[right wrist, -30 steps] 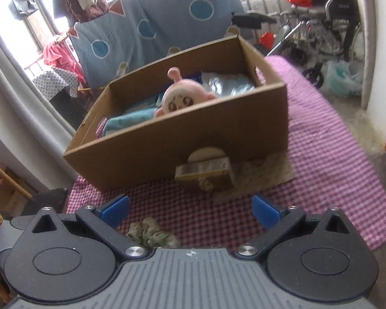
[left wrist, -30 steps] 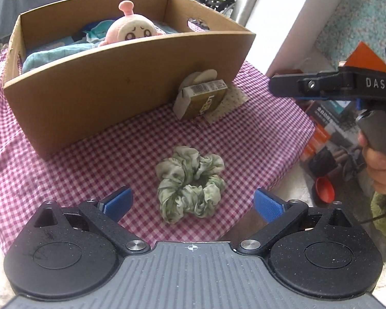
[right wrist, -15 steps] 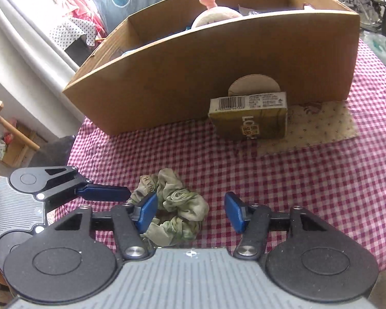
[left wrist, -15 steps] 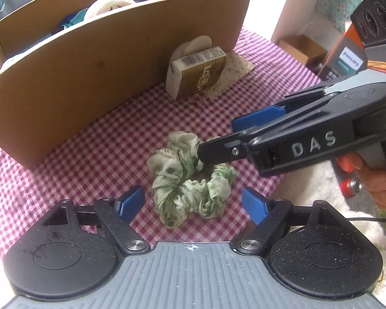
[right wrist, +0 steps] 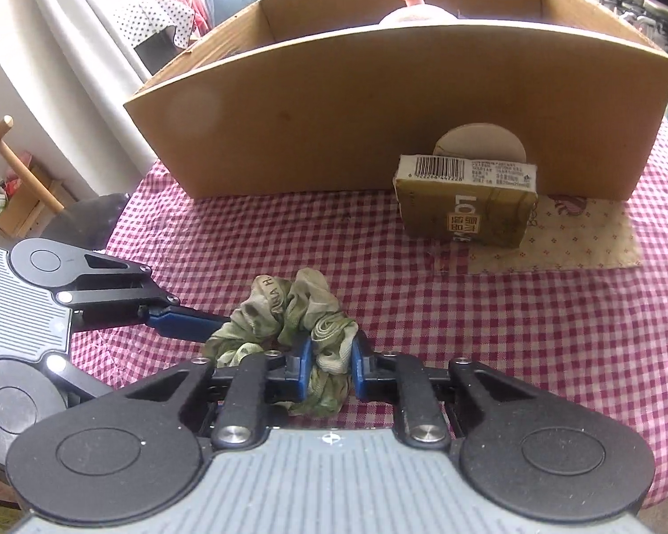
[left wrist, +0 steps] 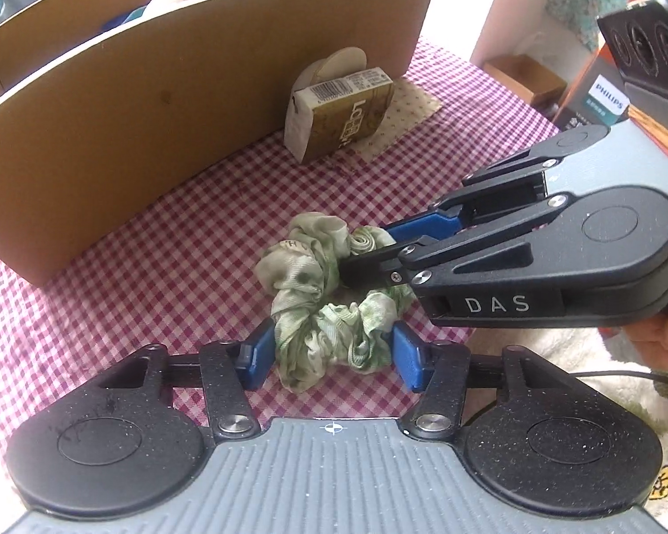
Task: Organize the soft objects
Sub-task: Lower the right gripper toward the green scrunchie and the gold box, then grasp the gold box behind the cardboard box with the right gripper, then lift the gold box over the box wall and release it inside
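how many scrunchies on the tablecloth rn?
1. The green scrunchie lies on the checked tablecloth in front of the cardboard box, between both grippers' closing jaws: left gripper on its near side, right gripper pinching one fold. More could be hidden inside the box.

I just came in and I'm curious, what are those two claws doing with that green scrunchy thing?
A person is holding two claws, and both are closing on the green scrunchie lying on the checked tablecloth. The right claw squeezes one side; the left claw closes around another. The cardboard box behind already holds a pink plush toy.
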Demonstrator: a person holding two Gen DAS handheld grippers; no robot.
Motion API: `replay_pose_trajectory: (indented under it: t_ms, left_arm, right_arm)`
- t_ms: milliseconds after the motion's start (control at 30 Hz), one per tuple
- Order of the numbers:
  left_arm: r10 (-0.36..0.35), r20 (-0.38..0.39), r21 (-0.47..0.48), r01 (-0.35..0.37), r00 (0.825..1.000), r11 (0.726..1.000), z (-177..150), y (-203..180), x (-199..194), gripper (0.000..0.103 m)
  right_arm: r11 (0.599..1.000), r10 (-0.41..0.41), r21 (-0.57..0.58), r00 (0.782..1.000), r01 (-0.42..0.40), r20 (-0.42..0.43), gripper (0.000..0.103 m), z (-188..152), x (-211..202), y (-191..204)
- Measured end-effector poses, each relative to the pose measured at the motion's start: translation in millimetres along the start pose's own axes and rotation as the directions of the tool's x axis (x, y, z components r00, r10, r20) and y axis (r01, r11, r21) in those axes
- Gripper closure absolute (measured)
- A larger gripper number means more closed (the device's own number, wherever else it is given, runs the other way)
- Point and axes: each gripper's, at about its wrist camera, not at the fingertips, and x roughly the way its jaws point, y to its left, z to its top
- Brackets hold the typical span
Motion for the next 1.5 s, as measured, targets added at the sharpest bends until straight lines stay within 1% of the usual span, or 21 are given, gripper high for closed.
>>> replay_pose_trajectory:
  t_ms: [67,167,233,267,300,333,367,433,567,633,733,767,800,833,1000,1067,1133,1167,1233,1367,1500]
  left_arm:
    - [-0.010,0.008,-0.009,0.010,1.000,1.000,-1,3,-1,0.053]
    - [0.026,0.031,-0.020,-0.025,0.999,0.999,-3,9,-7,0.052]
    - [0.066,0.032,-0.026,-0.065,0.997,0.998,-3,14,-8,0.047]
    - [0.085,0.030,-0.031,-0.085,0.996,0.996,-3,16,-9,0.044]
    - [0.099,0.029,-0.035,-0.098,0.995,0.995,-3,19,-10,0.032]
    - [0.108,0.026,-0.042,-0.107,0.994,0.993,-4,23,-13,0.019]
    - [0.113,0.024,-0.052,-0.112,0.993,0.992,-4,25,-16,0.015]
    - [0.113,0.052,-0.062,-0.110,0.992,0.992,-3,28,-27,0.006]
    - [0.107,0.131,-0.082,-0.097,0.986,0.992,6,31,-50,0.005]
    - [0.094,0.160,-0.083,-0.081,0.983,0.993,17,30,-52,0.005]
    - [0.095,0.175,-0.056,-0.086,0.980,0.995,41,26,-41,0.011]
    - [0.097,0.168,-0.037,-0.092,0.981,0.995,48,22,-34,0.014]
    - [0.098,0.161,-0.016,-0.097,0.982,0.995,54,18,-27,0.020]
    - [0.099,0.153,0.004,-0.100,0.983,0.995,60,14,-21,0.025]
    - [0.097,0.094,0.062,-0.103,0.991,0.993,82,5,8,0.038]
    - [0.090,0.072,0.065,-0.094,0.993,0.993,88,4,19,0.040]
    - [0.086,0.052,0.063,-0.089,0.995,0.994,92,4,27,0.047]
    - [0.084,0.044,0.063,-0.087,0.995,0.994,93,4,30,0.048]
    - [0.078,0.032,0.061,-0.080,0.996,0.995,95,2,36,0.056]
    - [0.075,0.031,0.052,-0.076,0.997,0.996,96,0,38,0.057]
    - [0.073,0.036,0.046,-0.074,0.997,0.996,90,-1,31,0.062]
  right_arm:
    - [1.000,0.010,0.009,1.000,-0.011,0.011,0.083,1,-2,0]
    - [0.999,0.038,0.017,0.998,-0.039,0.058,0.083,7,-3,2]
    - [0.997,0.060,0.043,0.995,-0.063,0.074,0.080,12,0,0]
    - [0.996,0.071,0.056,0.995,-0.075,0.068,0.075,14,2,-2]
    - [0.994,0.085,0.068,0.994,-0.090,0.071,0.071,16,1,-5]
    - [0.992,0.089,0.078,0.993,-0.096,0.082,0.060,18,-2,-8]
    - [0.992,0.090,0.084,0.991,-0.098,0.099,0.046,18,-6,-12]
    - [0.991,0.087,0.090,0.982,-0.103,0.167,0.038,17,-21,-20]
    - [0.983,0.074,0.138,0.955,-0.118,0.287,0.038,14,-51,-47]
    - [0.979,0.032,0.180,0.945,-0.096,0.326,0.038,12,-57,-65]
    - [0.976,-0.034,0.214,0.947,-0.038,0.319,0.042,13,-54,-88]
    - [0.976,-0.041,0.216,0.949,-0.030,0.314,0.045,13,-51,-94]
    - [0.976,-0.040,0.214,0.950,-0.029,0.311,0.046,14,-47,-99]
    - [0.977,-0.035,0.209,0.951,-0.032,0.308,0.047,16,-44,-102]
    - [0.983,0.024,0.166,0.956,-0.076,0.293,0.051,21,-22,-113]
    - [0.982,0.071,0.148,0.951,-0.120,0.302,0.051,24,-18,-116]
    - [0.980,0.109,0.128,0.945,-0.154,0.307,0.051,25,-17,-118]
    - [0.978,0.123,0.121,0.944,-0.167,0.307,0.054,26,-16,-119]
    - [0.973,0.155,0.116,0.940,-0.198,0.304,0.057,27,-15,-119]
    - [0.973,0.151,0.124,0.942,-0.195,0.300,0.058,24,-19,-114]
    - [0.966,0.146,0.159,0.940,-0.202,0.308,0.061,17,-30,-107]
